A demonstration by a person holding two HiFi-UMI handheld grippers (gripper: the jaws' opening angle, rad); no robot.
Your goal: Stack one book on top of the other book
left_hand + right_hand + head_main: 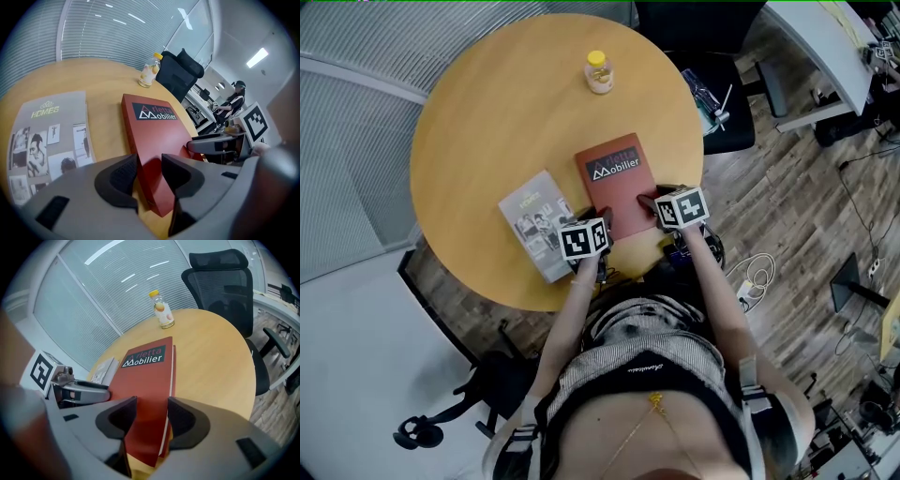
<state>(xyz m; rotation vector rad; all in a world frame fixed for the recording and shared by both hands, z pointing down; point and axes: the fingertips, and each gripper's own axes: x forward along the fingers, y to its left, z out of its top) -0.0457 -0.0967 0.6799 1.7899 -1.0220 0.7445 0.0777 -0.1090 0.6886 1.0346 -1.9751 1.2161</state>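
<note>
A red book (614, 183) titled "Mobilier" lies on the round wooden table (487, 122), just right of a grey "HOMES" book (534, 220) that also lies flat. The two books are side by side. My left gripper (602, 228) is at the red book's near left corner and my right gripper (652, 204) at its near right edge. In the left gripper view the open jaws (149, 176) straddle the red book's (154, 136) corner without pressing on it. The right gripper's jaws (151, 420) stand open around the red book's (145, 376) near edge.
A small bottle with a yellow cap (599, 72) stands at the table's far side. A black office chair (712, 94) sits beyond the table's right rim. Cables lie on the wood floor to the right.
</note>
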